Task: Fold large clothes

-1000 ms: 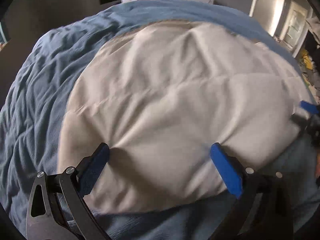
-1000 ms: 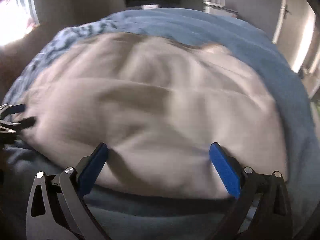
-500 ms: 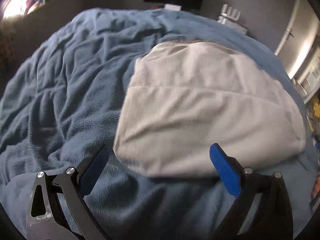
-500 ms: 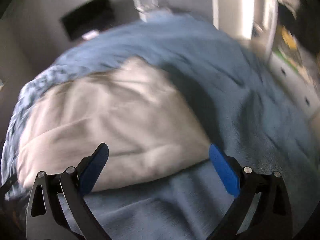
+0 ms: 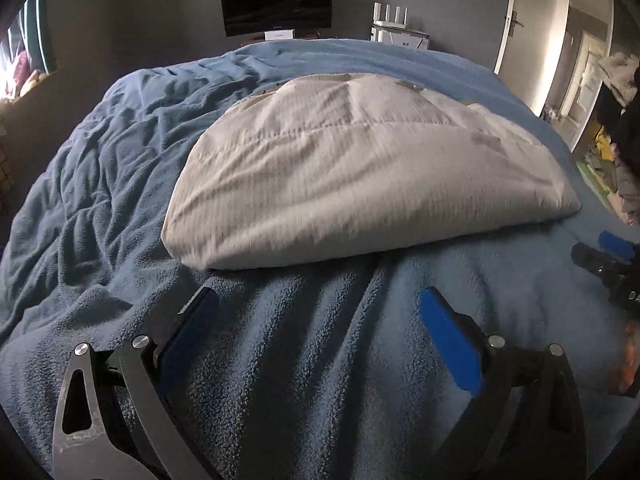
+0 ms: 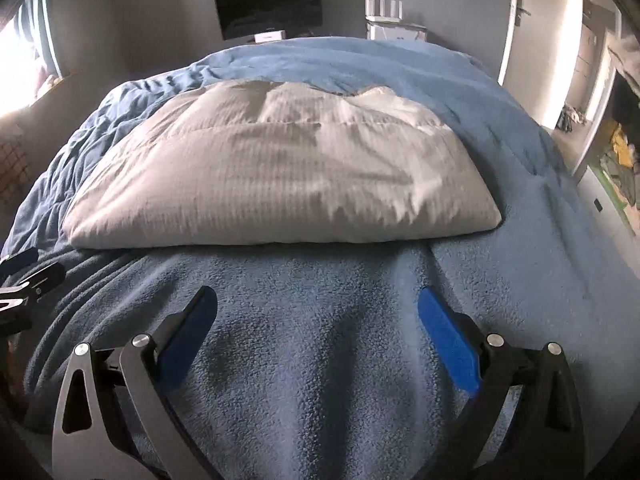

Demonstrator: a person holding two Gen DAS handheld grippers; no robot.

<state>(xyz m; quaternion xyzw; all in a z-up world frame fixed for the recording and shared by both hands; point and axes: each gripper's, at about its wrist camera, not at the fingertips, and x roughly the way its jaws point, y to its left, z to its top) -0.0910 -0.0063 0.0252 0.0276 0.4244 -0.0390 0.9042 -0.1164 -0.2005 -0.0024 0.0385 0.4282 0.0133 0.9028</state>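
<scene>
Left gripper (image 5: 318,332): jaws spread wide, nothing between them, poised over the blue fleece blanket (image 5: 100,208). Right gripper (image 6: 318,332): the same, wide apart and empty, over fleece.

Ahead of both, well clear of the fingertips, lies the white folded garment (image 5: 360,168), a broad rectangle on the bed, near edge facing the grippers. A stitched seam runs across its upper part.

Handling, by judgement: thin ribbed or woven cloth, light, limp, no stiffness; it will sag and drag if lifted at one point. Layers likely slide on each other, though the fleece beneath should grip. Best hold: the two near corners, one per gripper, pinching all layers together.
</scene>
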